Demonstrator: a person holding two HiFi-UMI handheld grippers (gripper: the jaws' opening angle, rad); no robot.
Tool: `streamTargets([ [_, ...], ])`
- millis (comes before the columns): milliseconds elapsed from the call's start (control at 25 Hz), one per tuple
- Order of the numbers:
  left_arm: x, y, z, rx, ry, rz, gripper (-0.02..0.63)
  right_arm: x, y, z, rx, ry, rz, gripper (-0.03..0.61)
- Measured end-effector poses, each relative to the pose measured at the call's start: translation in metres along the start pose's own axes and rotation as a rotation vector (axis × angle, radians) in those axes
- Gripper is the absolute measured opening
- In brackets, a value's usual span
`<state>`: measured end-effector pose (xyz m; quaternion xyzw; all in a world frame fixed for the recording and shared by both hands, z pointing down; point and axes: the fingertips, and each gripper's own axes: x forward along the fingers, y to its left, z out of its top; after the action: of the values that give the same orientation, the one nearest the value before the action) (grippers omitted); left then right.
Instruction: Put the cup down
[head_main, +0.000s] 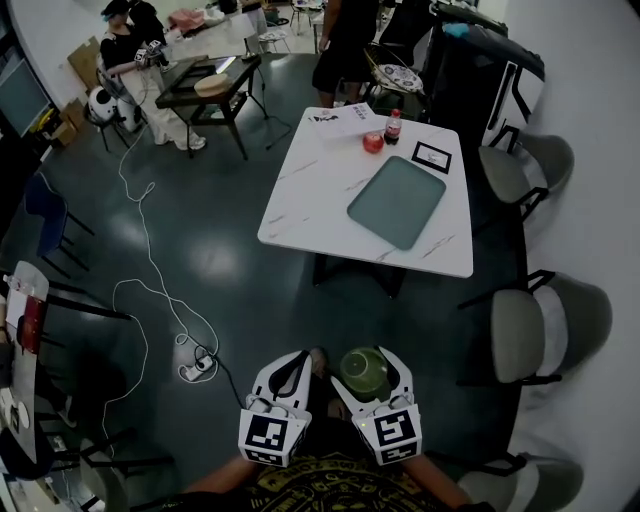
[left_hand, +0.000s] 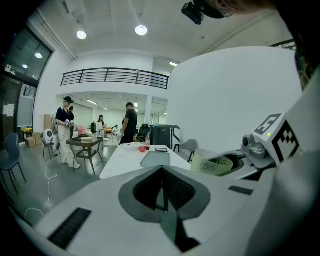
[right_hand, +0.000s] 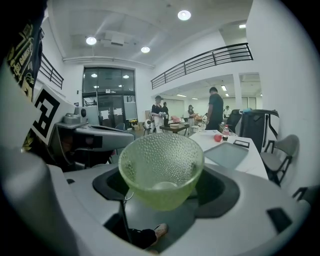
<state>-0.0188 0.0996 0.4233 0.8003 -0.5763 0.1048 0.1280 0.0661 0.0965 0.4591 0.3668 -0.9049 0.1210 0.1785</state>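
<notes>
A white cable (head_main: 150, 270) loops over the dark floor (head_main: 220, 260) at ten o'clock of the grippers. Bare floor lies open straight ahead, up to the near edge of the white table (head_main: 320, 190) at twelve to one o'clock. Grey padded chairs (head_main: 515, 335) line the table's right side at two o'clock, close to the wall.

Both grippers are held low and side by side in front of the person's body, pointing ahead and a little downward. The left gripper (head_main: 298, 360) has its jaws brought together with nothing between them. The right gripper (head_main: 368, 356) has its jaws spread wide and clamped on the cup (right_hand: 161, 167), which sits upright between them, well short of the table.

The cup is translucent green with a pebbled wall, round-rimmed and tapering to a small base. The tabletop is marble-veined with rounded corners and carries a flat grey-green tray (head_main: 397, 200).
</notes>
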Motion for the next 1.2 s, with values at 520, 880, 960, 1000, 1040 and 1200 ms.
streamTargets([
  [520,0.074,0.030,0.025,0.009,0.014,-0.098,0.012,0.047,-0.050,0.031,0.031,0.025,-0.106,0.380],
  [880,0.119,0.045,0.045,0.020,0.010,-0.174,0.012,0.075,-0.079,0.058,0.039,0.023,-0.165,0.380],
  [960,0.125,0.048,0.049,0.021,0.014,-0.191,0.012,0.080,-0.083,0.060,0.045,0.020,-0.173,0.380],
  [1000,0.129,0.050,0.051,0.022,0.014,-0.199,0.012,0.084,-0.084,0.061,0.048,0.016,-0.174,0.380],
  [1040,0.133,0.052,0.053,0.024,0.011,-0.207,0.012,0.087,-0.086,0.063,0.048,0.012,-0.179,0.380],
  [1200,0.149,0.061,0.061,0.034,-0.001,-0.241,0.012,0.099,-0.095,0.071,0.045,0.008,-0.211,0.380],
])
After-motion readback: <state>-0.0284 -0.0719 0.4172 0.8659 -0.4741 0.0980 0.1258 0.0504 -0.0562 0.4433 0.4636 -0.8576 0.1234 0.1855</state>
